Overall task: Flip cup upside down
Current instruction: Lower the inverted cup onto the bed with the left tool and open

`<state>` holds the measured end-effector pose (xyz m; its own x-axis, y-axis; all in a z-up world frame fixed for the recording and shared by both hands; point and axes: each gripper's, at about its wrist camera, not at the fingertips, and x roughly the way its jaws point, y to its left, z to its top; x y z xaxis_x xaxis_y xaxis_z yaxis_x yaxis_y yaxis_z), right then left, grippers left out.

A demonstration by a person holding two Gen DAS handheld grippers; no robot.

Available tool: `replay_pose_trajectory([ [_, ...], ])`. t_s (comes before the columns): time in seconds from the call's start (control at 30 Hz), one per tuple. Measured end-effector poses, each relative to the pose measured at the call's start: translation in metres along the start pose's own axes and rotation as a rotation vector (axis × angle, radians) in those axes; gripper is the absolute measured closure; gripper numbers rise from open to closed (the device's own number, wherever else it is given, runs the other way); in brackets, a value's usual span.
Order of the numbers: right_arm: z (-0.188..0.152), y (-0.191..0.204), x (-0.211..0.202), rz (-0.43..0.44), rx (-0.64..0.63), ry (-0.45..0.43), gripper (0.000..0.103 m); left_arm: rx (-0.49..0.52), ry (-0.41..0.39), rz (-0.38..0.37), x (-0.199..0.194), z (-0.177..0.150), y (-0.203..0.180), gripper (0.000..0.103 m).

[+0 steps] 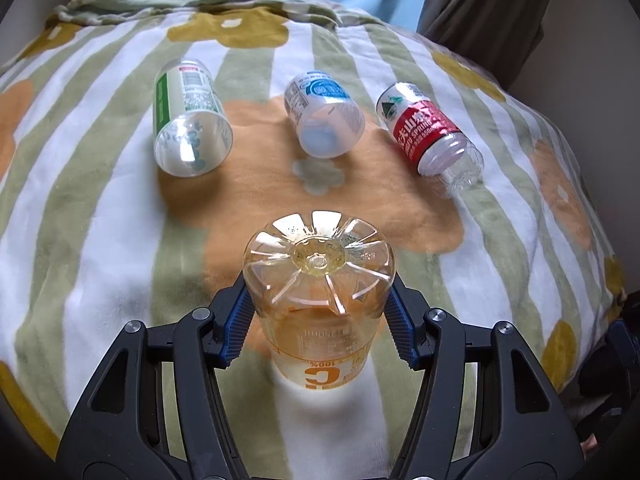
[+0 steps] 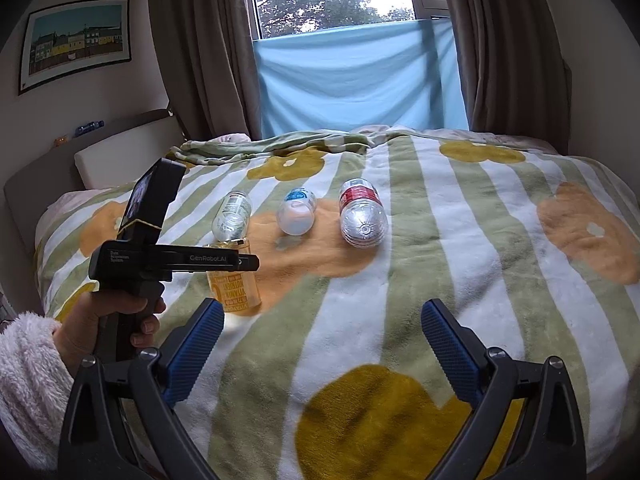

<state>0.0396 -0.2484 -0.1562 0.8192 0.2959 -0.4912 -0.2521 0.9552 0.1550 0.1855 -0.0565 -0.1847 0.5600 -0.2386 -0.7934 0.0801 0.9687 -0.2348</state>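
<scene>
My left gripper (image 1: 320, 320) is closed around the orange cup (image 1: 320, 280), its blue pads (image 1: 239, 320) pressing both sides of the clear body just below the ribbed base. The cup stands upside down on the blanket (image 1: 100, 240), base up, its printed label inverted and its mouth down against the fabric at the near edge of the big orange flower patch. From my right camera I see the same cup (image 2: 234, 280) upright in that inverted pose, partly hidden behind the left gripper's black body (image 2: 160, 260), which a hand (image 2: 100, 320) in a fluffy white sleeve (image 2: 28, 380) holds by its grip. Beyond the cup, three more containers lie on their sides in a row: a green-labelled one (image 1: 190, 120) to the left, a blue-labelled one (image 1: 324, 120) in the middle, and a red-labelled bottle (image 1: 430, 134) to the right, each well apart from its neighbours. My right gripper (image 2: 322, 348) hangs over the striped blanket with its fingers spread wide and nothing between them, near the mustard flower at the bed's front. At the far side of the bed a light blue cloth (image 2: 360, 80) covers the lower window between brown curtains (image 2: 200, 48).
</scene>
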Motion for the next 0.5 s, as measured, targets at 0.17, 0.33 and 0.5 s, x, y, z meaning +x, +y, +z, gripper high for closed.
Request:
replay_pose_trajectory([
  [0.17,0.002,0.004,0.004,0.007,-0.003,0.003,0.004,0.023,0.033,0.006,-0.005,-0.006,-0.004,0.047],
  [0.33,0.002,0.007,0.005,0.006,-0.004,0.002,0.004,0.075,0.035,0.038,-0.007,-0.011,-0.014,0.047],
  [0.5,0.003,0.010,0.005,0.008,0.008,0.000,0.004,0.093,0.029,0.064,-0.003,-0.011,-0.021,0.047],
])
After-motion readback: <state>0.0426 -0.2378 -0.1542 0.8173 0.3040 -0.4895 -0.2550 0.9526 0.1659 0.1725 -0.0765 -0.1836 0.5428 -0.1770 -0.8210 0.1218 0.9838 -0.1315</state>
